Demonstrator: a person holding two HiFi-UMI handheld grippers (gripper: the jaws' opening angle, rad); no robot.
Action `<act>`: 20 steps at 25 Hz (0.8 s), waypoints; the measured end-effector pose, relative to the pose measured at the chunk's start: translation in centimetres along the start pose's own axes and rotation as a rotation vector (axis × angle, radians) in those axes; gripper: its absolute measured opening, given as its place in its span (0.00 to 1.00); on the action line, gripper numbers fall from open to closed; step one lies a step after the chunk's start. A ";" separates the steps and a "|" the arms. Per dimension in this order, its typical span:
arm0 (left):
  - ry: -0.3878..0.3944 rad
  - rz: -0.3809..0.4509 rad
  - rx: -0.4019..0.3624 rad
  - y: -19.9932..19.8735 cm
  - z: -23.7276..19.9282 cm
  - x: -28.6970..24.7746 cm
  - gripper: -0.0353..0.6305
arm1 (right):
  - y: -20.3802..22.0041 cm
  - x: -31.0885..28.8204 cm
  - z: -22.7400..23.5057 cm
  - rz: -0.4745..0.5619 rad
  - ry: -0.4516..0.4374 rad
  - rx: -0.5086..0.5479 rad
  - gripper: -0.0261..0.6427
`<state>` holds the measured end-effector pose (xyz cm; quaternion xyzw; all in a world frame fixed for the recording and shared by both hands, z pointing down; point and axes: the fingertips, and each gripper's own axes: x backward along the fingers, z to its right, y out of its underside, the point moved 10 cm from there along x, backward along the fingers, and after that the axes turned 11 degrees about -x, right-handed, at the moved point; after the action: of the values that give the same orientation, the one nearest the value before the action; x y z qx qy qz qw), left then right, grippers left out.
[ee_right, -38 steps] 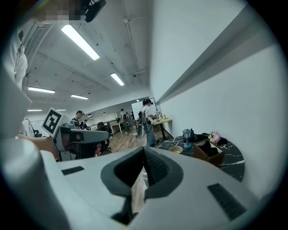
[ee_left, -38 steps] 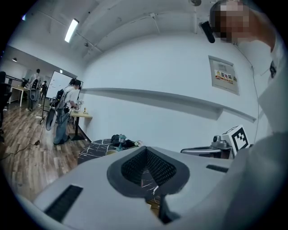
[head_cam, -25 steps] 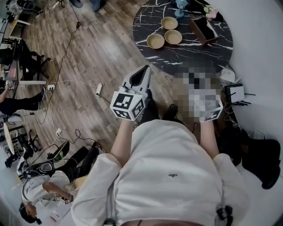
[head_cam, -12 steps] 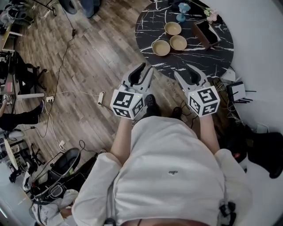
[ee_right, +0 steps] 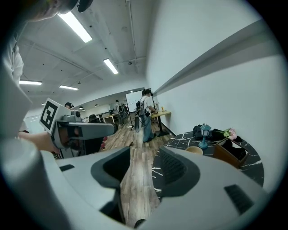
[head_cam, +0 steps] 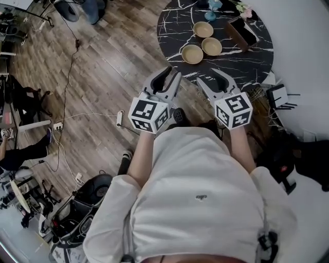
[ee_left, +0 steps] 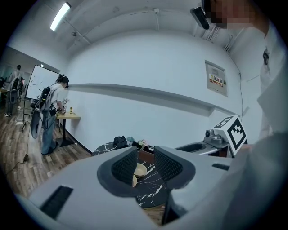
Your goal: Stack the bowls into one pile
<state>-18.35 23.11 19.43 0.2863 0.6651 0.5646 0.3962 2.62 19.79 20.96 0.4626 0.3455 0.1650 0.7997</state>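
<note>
Three tan bowls stand apart on a round black marble table point(head_cam: 226, 64): one nearest me point(head_cam: 192, 53), one to its right point(head_cam: 212, 46), one farther back point(head_cam: 203, 29). Both grippers hover over the wooden floor short of the table's near edge. My left gripper point(head_cam: 167, 78) is open and empty; in its own view two of the bowls point(ee_left: 140, 170) show through the gap between its jaws point(ee_left: 145, 158). My right gripper point(head_cam: 215, 78) is opening with nothing between its jaws point(ee_right: 145, 157); one bowl point(ee_right: 194, 149) shows past its right jaw.
A brown open box point(head_cam: 240, 32), a blue lamp point(head_cam: 212, 5) and pink flowers point(head_cam: 244, 11) share the table's far side. Cables and a power strip point(head_cam: 119, 118) lie on the floor at left. A white rack point(head_cam: 278, 95) and a black bag point(head_cam: 308, 159) stand by the wall at right.
Both grippers have gone from shut to open. They and the person have moved forward, so the table with the bowls is closer to the jaws.
</note>
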 end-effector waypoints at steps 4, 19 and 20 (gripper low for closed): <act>0.018 -0.001 0.017 0.6 -1.0 0.1 0.21 | 0.5 -0.6 0.2 -0.020 0.040 -0.013 0.33; 0.037 -0.099 0.121 3.9 -2.4 -2.0 0.21 | 1.9 -1.6 4.5 -0.135 0.126 -0.068 0.33; 0.041 -0.110 0.124 4.1 -2.4 -2.5 0.21 | 1.9 -1.8 5.0 -0.142 0.128 -0.068 0.33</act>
<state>-19.33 20.60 24.08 0.2619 0.7214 0.5055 0.3944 4.94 16.60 25.00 0.3978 0.4219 0.1488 0.8010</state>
